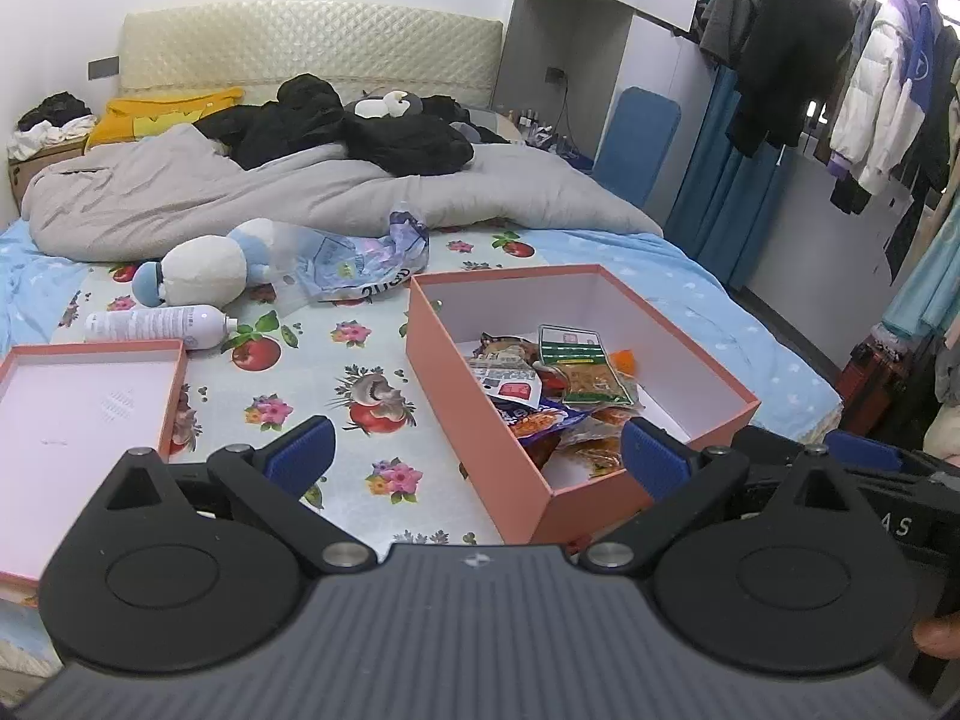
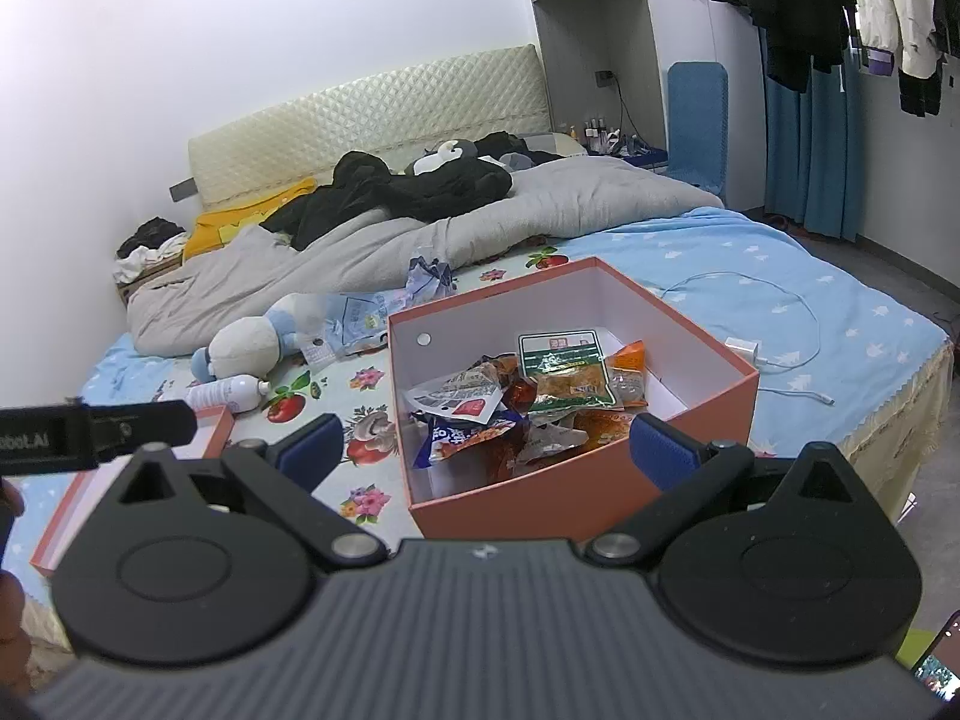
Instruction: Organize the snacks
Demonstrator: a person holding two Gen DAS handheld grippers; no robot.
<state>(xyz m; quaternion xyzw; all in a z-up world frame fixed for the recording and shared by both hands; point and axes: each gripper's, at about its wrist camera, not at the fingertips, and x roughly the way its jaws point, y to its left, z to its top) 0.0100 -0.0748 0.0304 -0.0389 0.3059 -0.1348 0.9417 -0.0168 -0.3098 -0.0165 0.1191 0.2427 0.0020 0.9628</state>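
Note:
An open salmon-pink box (image 1: 480, 438) (image 2: 576, 498) sits on the bed, white inside, with several snack packets (image 1: 540, 396) (image 2: 516, 414) piled in it; a green-and-white packet (image 1: 585, 369) (image 2: 567, 375) lies on top. Its lid (image 1: 78, 414) (image 2: 66, 528) lies upturned to the left. My left gripper (image 1: 477, 456) is open and empty, hovering just short of the box's near left wall. My right gripper (image 2: 489, 450) is open and empty too, above the box's near edge.
A white bottle (image 1: 156, 324) (image 2: 225, 391), a plush toy (image 1: 204, 267) (image 2: 252, 345) and a crumpled plastic bag (image 1: 360, 261) (image 2: 360, 312) lie beyond the box. A grey duvet (image 1: 300, 192) with black clothes covers the far bed. A white charger cable (image 2: 774, 324) lies right of the box.

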